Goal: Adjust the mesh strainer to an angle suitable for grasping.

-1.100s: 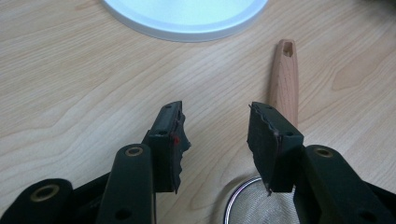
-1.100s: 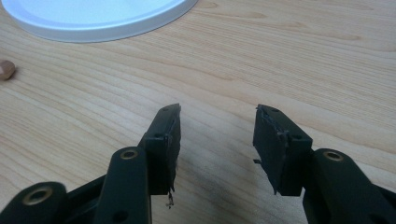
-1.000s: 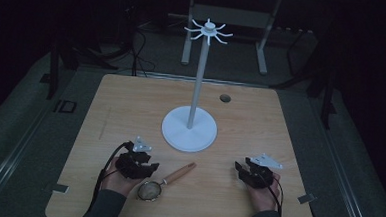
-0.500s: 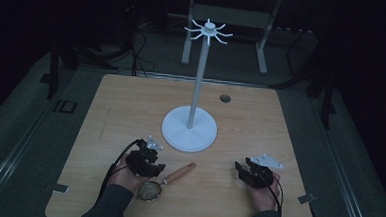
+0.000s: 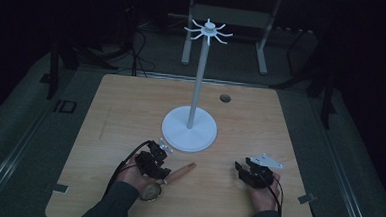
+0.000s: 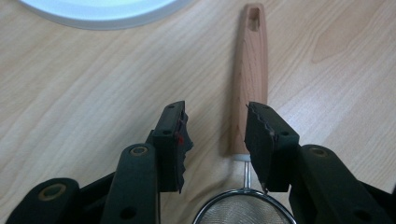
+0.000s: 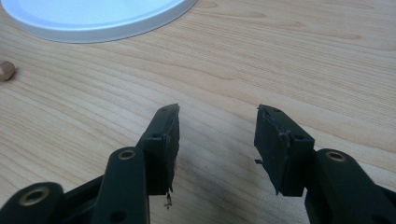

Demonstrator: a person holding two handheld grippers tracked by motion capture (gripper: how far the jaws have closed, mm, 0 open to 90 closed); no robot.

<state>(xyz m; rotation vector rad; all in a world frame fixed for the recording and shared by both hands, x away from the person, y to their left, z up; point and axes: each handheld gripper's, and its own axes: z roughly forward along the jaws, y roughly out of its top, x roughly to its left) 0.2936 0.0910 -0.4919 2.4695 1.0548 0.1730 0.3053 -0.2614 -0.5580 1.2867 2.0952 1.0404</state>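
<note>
Since the earlier frame, left gripper [image 6: 215, 140] has slid across the wooden table [image 5: 131, 105] toward the small wire-mesh strainer with the long pale wooden handle [image 6: 250, 79], jaws just been closing yet apart, pads not pressing anything. Strainer lies near the table's front edge, just in front of the white round-based hook stand [image 5: 190, 131]; handle's long axis runs straight ahead from the jaws, its base beside the right-hand pad, so the left hand is far nearer. Right gripper [image 7: 217, 140] rests well apart, jaws parted, nothing between them.
</note>
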